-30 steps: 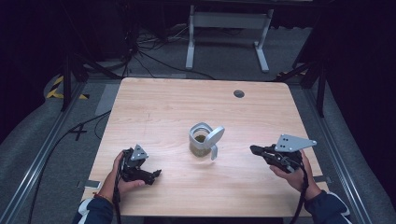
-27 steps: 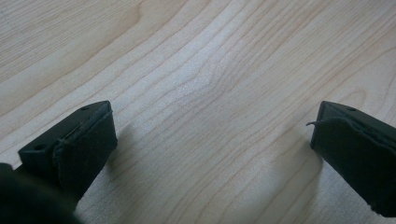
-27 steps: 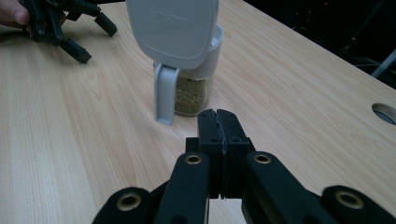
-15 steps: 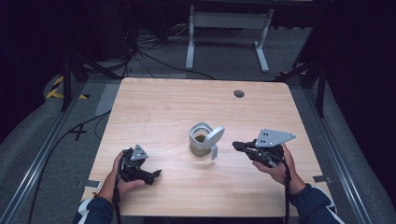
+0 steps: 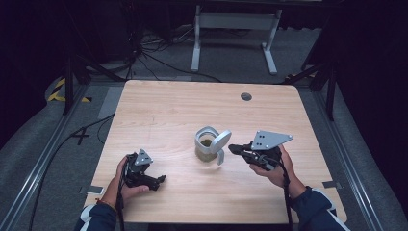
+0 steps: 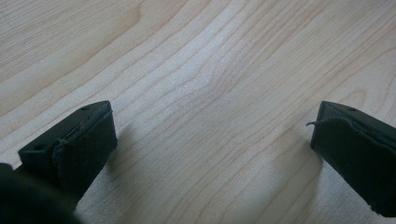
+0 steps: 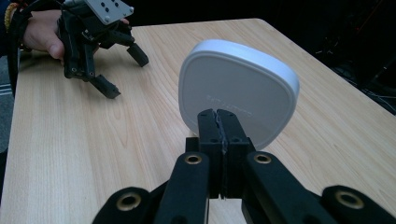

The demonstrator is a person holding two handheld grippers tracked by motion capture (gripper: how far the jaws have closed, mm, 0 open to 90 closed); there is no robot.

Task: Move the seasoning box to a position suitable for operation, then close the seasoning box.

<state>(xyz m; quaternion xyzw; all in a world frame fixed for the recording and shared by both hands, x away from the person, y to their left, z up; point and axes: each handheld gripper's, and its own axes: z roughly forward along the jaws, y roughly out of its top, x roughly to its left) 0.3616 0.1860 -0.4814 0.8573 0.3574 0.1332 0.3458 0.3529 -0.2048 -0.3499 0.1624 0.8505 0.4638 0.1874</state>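
Right gripper view put your own jaws nearest of all, pressed together with nothing between them, so your right gripper held nothing as it pointed straight at the white lid just beyond its tips; whether the tips touched the lid I could not tell. That lid stood tilted up off the small container at the middle of the wooden table, with something dark inside. Any forward nudge with pinched tips risked pushing the raised lid rather than catching it, and you might have tipped or slid the light container and spilled its contents. Farther across, your left gripper rested on the table near the front edge, jaws spread wide and empty, well apart from the container, so nothing steadied the container against a shove.
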